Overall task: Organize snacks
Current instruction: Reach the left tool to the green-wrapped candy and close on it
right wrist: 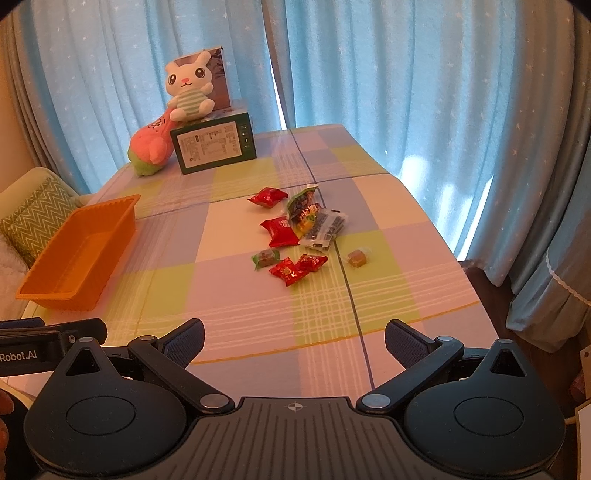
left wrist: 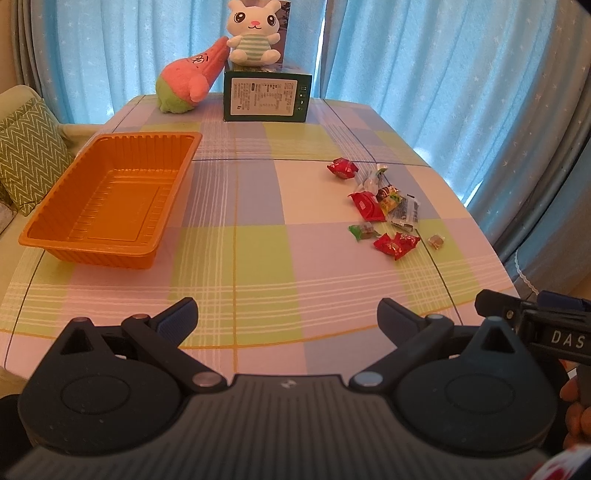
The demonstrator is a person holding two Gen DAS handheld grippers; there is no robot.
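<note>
An empty orange plastic tray [left wrist: 110,195] [right wrist: 79,251] sits on the left of the checked table. Several wrapped snacks [left wrist: 384,206] [right wrist: 299,236] lie scattered on the right: red packets [left wrist: 342,167] [right wrist: 267,196], a green candy [left wrist: 361,231] [right wrist: 265,258] and a small brown candy [left wrist: 436,241] [right wrist: 357,257]. My left gripper [left wrist: 287,314] hovers open over the near edge, with nothing between its fingers. Beside it my right gripper [right wrist: 294,338] is also open and empty, with the snacks well ahead of it.
A green box [left wrist: 265,96] [right wrist: 214,145] stands at the far end with a white plush rabbit [left wrist: 253,31] [right wrist: 188,90] on it and a pink plush [left wrist: 188,79] [right wrist: 151,149] leaning alongside. Blue curtains hang behind. A chair with a zigzag cushion [left wrist: 29,155] stands at the left.
</note>
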